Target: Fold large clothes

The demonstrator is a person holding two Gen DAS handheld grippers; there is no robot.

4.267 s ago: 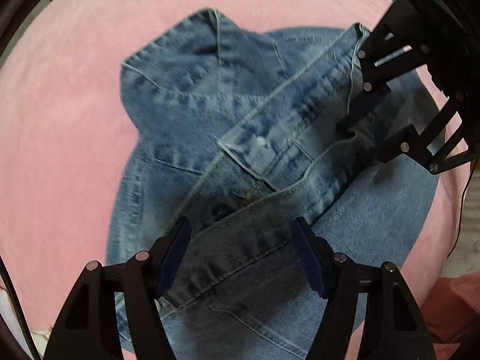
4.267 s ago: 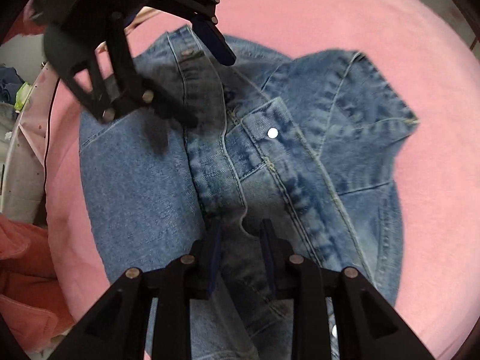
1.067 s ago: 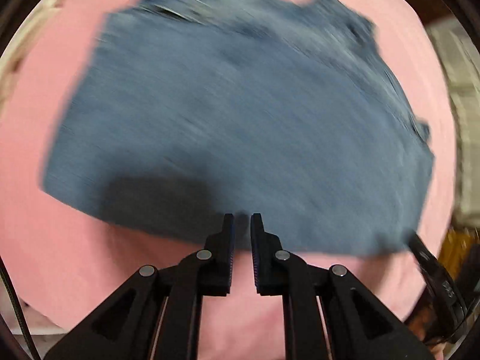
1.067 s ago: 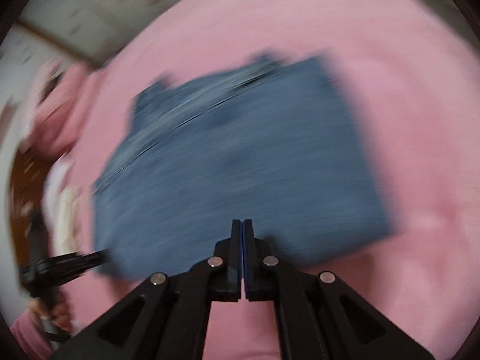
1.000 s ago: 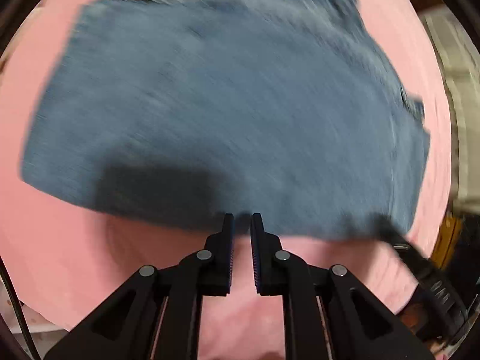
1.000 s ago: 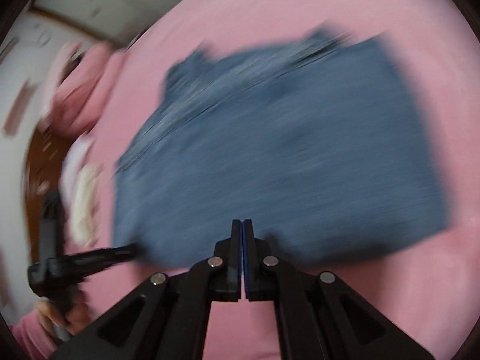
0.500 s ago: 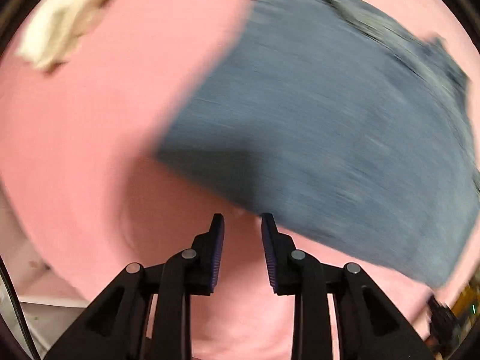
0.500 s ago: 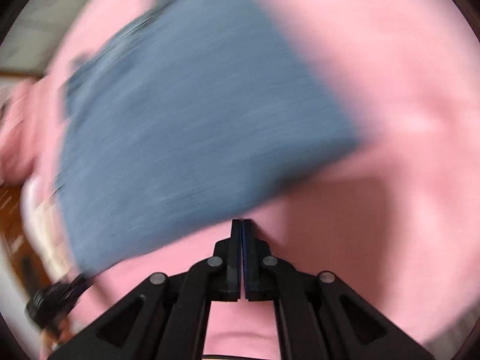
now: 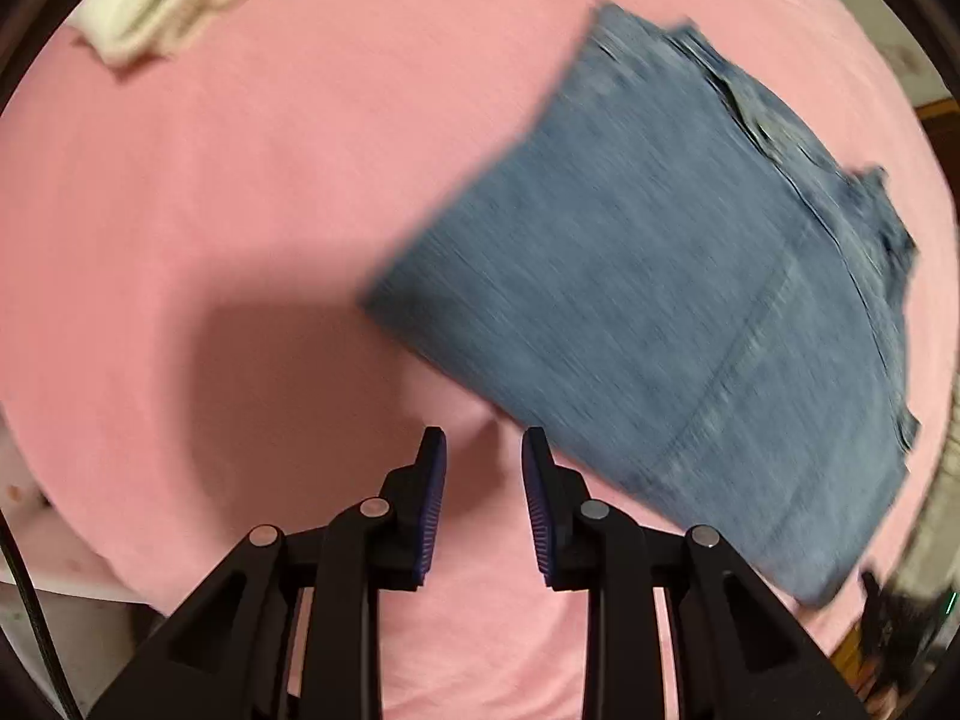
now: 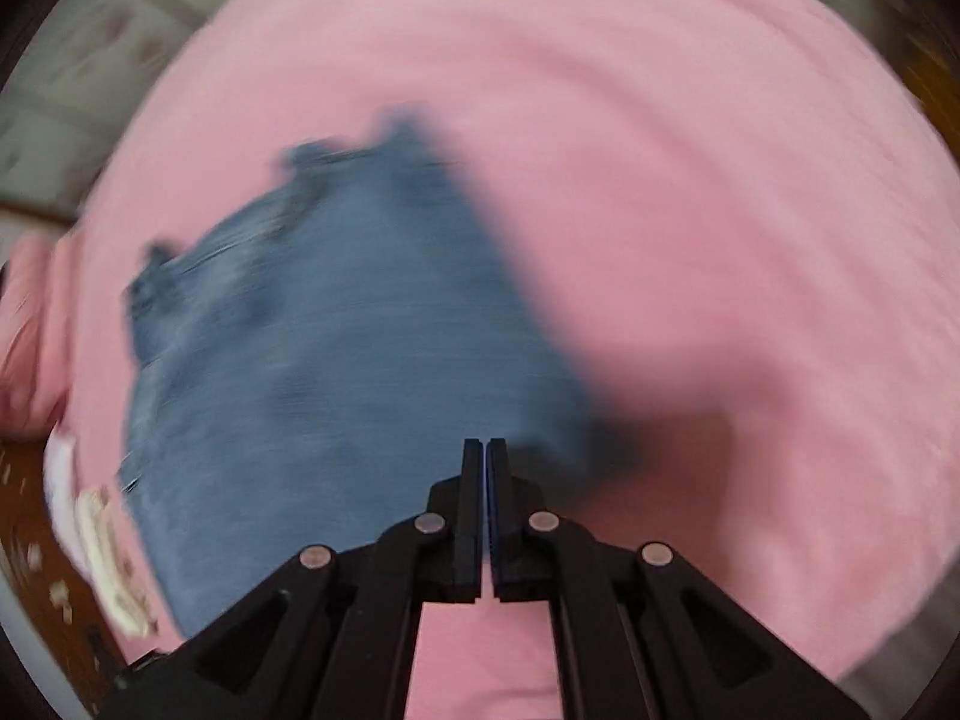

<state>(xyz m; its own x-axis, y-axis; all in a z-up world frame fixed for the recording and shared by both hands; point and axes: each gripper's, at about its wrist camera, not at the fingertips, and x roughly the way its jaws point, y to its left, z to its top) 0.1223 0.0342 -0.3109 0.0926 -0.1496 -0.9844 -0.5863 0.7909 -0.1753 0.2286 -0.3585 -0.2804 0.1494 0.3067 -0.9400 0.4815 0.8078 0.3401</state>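
A folded blue denim jacket lies flat on the pink bed sheet, filling the right half of the left wrist view. My left gripper hovers over bare sheet just beside the jacket's near edge, jaws a little apart and empty. In the right wrist view the same jacket sits left of centre, blurred. My right gripper is shut with nothing between its pads, its tips over the jacket's near right corner, apart from the cloth.
A cream cloth lies bunched at the sheet's far left edge. A pink cloth and a white patterned cloth lie off the left side. A dark blurred object shows at the lower right. Bare pink sheet spreads right.
The left jaws have parted from nearly closed to a small gap. Both views have swung: the jacket slid right in the left view and left in the right view. Right jaws stayed shut.
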